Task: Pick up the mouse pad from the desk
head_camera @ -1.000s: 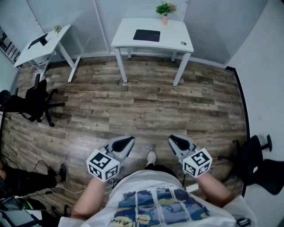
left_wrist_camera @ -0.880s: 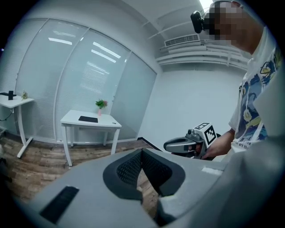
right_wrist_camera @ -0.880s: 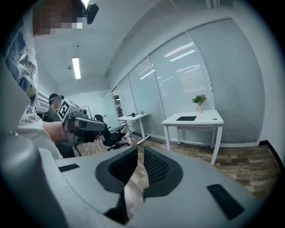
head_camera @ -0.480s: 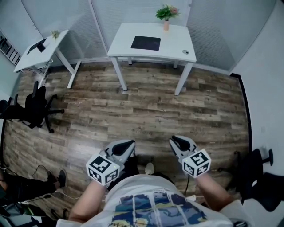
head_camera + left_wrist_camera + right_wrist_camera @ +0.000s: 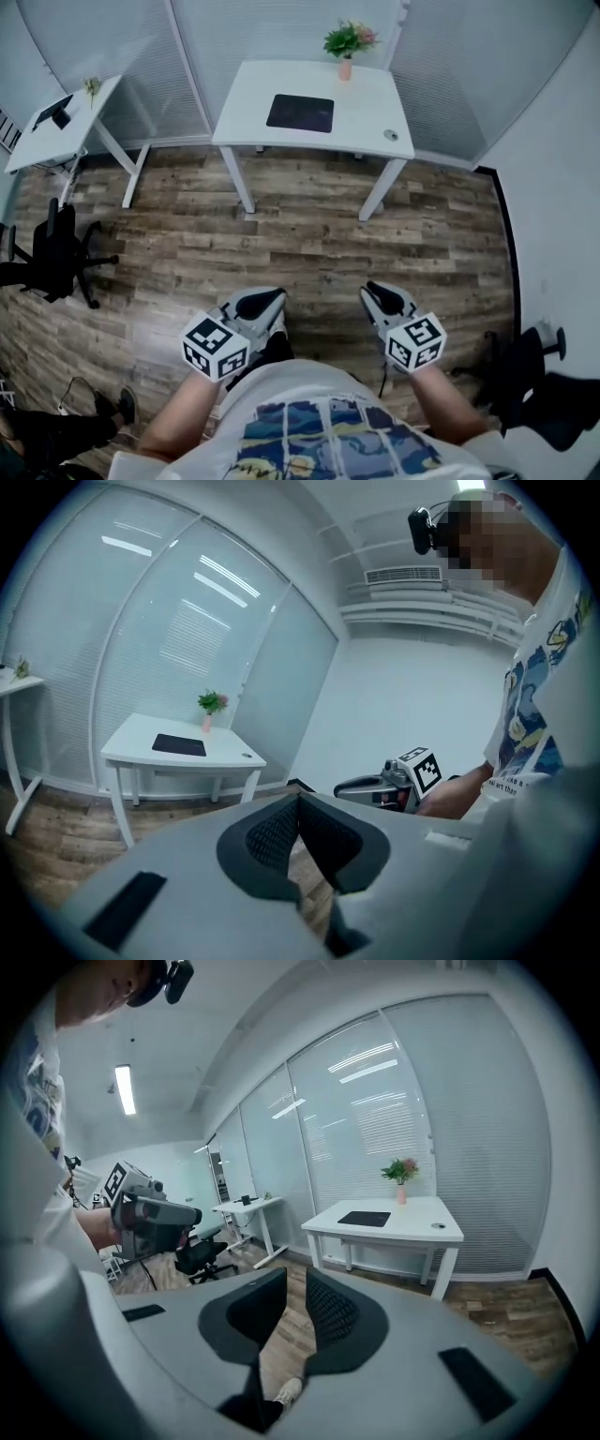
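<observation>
The black mouse pad (image 5: pixel 300 112) lies flat on the white desk (image 5: pixel 370 98) across the room, far ahead of both grippers. It also shows small in the left gripper view (image 5: pixel 179 745) and the right gripper view (image 5: pixel 364 1218). My left gripper (image 5: pixel 270 298) is held low in front of the body, its pads meeting at the tips (image 5: pixel 298 801), with nothing in them. My right gripper (image 5: pixel 373 292) is held level with it. Its jaws have just been opening and now stand a narrow gap apart (image 5: pixel 295 1283), with only floor showing between them.
A potted plant (image 5: pixel 345 39) stands at the desk's far edge and a small round object (image 5: pixel 390 135) near its right front corner. A second white desk (image 5: pixel 56 117) and a black office chair (image 5: pixel 56 253) are at left, another chair (image 5: pixel 534 384) at lower right. Wooden floor lies between.
The desk with the mouse pad has grown larger and slid lower in the head view as the person walks toward it. Both grippers keep their place before the body.
</observation>
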The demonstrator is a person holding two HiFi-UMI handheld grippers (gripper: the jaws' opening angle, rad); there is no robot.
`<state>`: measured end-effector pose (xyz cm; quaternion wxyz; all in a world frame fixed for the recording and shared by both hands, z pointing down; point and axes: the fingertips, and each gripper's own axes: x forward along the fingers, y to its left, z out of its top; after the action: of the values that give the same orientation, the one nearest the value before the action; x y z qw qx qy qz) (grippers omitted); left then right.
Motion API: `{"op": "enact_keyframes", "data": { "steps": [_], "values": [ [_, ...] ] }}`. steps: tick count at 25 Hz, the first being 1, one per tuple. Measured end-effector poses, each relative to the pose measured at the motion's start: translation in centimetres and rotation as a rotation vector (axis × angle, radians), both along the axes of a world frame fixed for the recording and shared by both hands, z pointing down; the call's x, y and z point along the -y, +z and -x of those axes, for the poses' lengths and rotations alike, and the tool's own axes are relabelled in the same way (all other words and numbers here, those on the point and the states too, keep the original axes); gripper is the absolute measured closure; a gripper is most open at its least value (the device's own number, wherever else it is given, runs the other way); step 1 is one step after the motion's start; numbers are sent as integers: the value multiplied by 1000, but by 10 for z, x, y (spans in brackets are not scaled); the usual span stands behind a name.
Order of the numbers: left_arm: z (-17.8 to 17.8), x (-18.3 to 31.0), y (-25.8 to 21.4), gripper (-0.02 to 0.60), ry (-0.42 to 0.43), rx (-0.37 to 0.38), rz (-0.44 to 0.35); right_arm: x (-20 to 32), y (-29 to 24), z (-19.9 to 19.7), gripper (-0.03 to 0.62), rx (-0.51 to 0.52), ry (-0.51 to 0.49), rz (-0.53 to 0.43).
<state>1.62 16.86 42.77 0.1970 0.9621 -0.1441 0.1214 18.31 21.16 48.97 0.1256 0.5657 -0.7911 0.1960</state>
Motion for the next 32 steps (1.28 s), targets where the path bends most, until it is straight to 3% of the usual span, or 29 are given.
{"op": "enact_keyframes", "data": {
  "steps": [4, 10, 15, 22, 32],
  "values": [
    [-3, 66, -7, 578, 48, -17, -32, 64, 3, -4, 530, -31, 24, 22],
    [20, 159, -6, 578, 47, -41, -30, 158, 6, 2, 525, -63, 41, 35],
    [25, 208, 2, 578, 31, -55, 1, 219, 7, -4, 508, -69, 45, 36],
    [12, 261, 4, 578, 38, -56, -1, 306, 20, -48, 508, -87, 48, 58],
    [-41, 366, 7, 578, -94, -16, 7, 465, 51, -133, 502, -127, -10, 75]
  ]
}}
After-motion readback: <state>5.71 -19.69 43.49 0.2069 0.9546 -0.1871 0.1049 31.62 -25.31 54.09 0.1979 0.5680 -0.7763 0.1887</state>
